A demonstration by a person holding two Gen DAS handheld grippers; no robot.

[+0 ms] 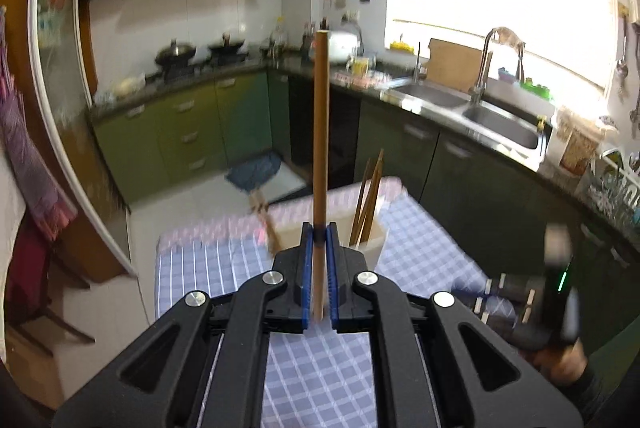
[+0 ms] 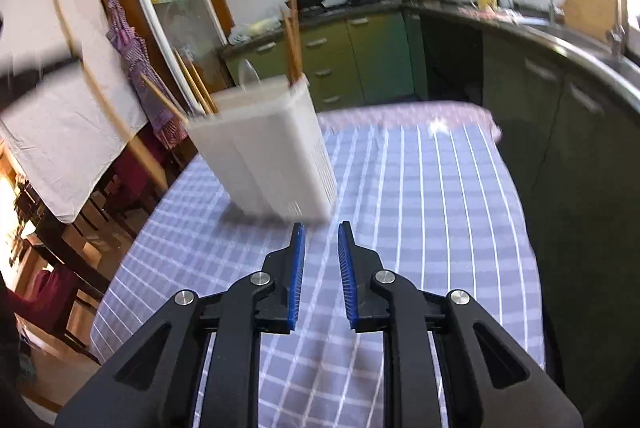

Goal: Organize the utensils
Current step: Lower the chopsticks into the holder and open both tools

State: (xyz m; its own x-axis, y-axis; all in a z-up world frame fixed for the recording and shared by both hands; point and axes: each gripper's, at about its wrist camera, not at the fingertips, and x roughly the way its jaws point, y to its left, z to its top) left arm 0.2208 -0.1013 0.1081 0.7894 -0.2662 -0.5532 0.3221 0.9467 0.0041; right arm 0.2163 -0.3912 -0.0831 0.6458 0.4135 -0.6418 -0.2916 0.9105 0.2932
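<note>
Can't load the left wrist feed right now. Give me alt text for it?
The left gripper is shut on a single wooden chopstick that stands upright. Just beyond it a white utensil holder with more chopsticks sits on a blue checked tablecloth. A green-cabinet kitchen fills the background.

The left gripper [image 1: 319, 228] is closed, its blue pads [image 1: 306, 268] clamping a wooden chopstick [image 1: 321, 132] that stands upright between them. The right gripper [image 2: 321, 228] is empty, with a narrow gap between its blue pads [image 2: 297, 276]. In the left wrist view it [image 1: 516, 304] appears blurred at lower right, held by a hand [image 1: 564, 360].
</note>
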